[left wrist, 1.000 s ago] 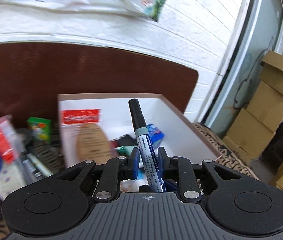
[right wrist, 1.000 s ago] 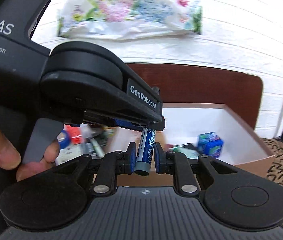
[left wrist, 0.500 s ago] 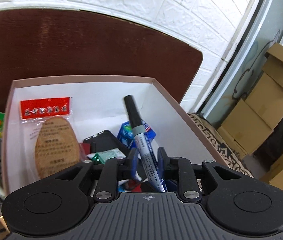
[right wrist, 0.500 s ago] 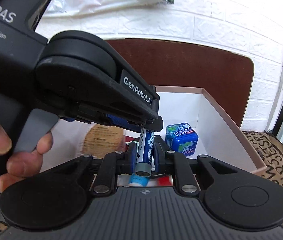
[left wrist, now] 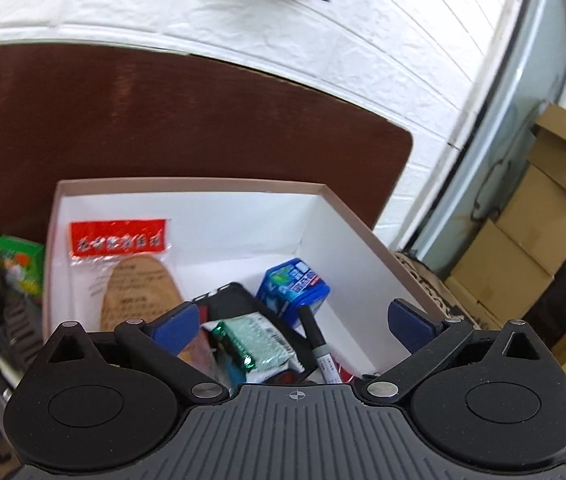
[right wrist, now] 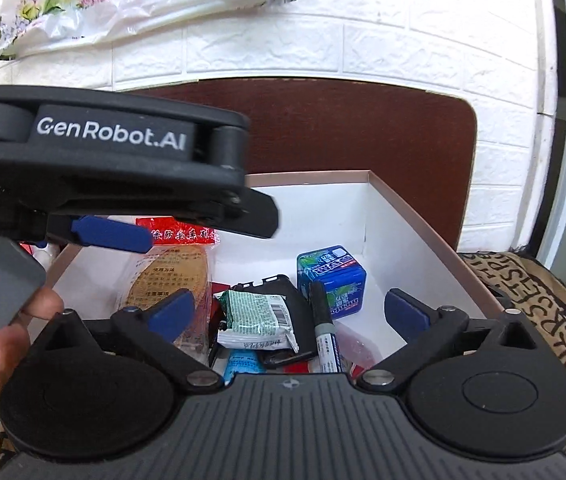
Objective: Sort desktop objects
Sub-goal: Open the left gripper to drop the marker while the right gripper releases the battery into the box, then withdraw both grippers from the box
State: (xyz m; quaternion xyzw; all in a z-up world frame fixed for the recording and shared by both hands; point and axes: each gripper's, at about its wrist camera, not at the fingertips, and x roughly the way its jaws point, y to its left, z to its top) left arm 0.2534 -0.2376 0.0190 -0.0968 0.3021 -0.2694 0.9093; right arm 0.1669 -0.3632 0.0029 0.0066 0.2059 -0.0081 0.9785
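A white cardboard box (left wrist: 203,192) (right wrist: 403,216) holds sorted items. A blue-labelled marker with a black cap (left wrist: 317,344) (right wrist: 323,328) lies inside it, next to a blue cube box (left wrist: 293,290) (right wrist: 331,280), a green-white packet (left wrist: 251,342) (right wrist: 259,314), a black case (right wrist: 283,284) and a red-topped insole pack (left wrist: 123,264) (right wrist: 179,264). My left gripper (left wrist: 293,326) is open and empty above the box; it also shows in the right wrist view (right wrist: 115,236). My right gripper (right wrist: 287,314) is open and empty above the box.
The box stands on a dark brown table (left wrist: 163,120) against a white brick wall. A green small box (left wrist: 19,264) and other loose items lie left of the box. Cardboard cartons (left wrist: 531,240) are stacked at the right. A patterned cloth (right wrist: 543,320) lies right of the box.
Both grippers have opened wide. The marker has dropped from the left gripper into the box. The battery that the right gripper held is gone from its jaws.
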